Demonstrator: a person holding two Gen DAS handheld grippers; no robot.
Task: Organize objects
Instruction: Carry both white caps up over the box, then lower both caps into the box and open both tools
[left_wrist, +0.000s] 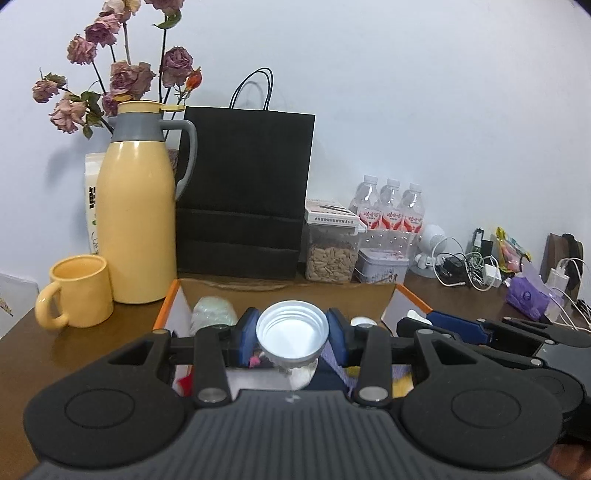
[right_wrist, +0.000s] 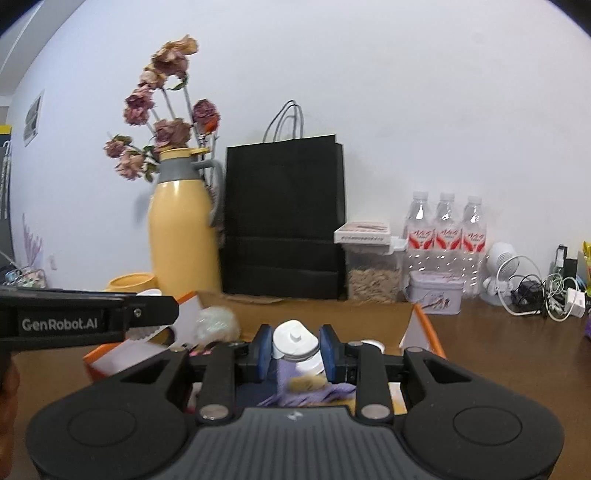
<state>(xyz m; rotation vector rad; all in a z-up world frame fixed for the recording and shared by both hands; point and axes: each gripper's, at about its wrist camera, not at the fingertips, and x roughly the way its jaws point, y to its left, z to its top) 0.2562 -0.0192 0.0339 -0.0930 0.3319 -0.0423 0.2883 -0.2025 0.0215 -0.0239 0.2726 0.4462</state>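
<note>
Both grippers hover over the open box (left_wrist: 168, 295), an orange-edged carton on the wooden table (left_wrist: 22, 350), in front of the black bag (left_wrist: 243, 192). The left gripper (left_wrist: 291, 330) pinches a white cap (left_wrist: 291, 332) between its blue pads, the threaded hollow facing the camera; it looks like a lid taken off a jar. The right gripper (right_wrist: 295, 349) pinches a small white bottle (right_wrist: 295, 345) near its top, the body tilted down toward the box. In the right wrist view the left gripper reaches in from the left, above the box's near left corner. Inside the box lie a pale green bundle (left_wrist: 214, 312) at the back left, purple cloth (right_wrist: 306, 395) under the bottle, and some red and yellow bits too hidden to name. Left of the box stand a yellow mug (left_wrist: 79, 291) and a yellow flask (left_wrist: 136, 210); behind its right side are a seed jar (left_wrist: 330, 254), a tin (left_wrist: 382, 264) and three water bottles (left_wrist: 388, 210), with a tangle of cables (left_wrist: 469, 266) further right. As a judgement, the sorting is partly done: several things are already in the box, but cap and bottle are both in the air and not yet placed, and whether they are to be joined or dropped in separately cannot be told. The clutter to the right of the box looks untouched.
</note>
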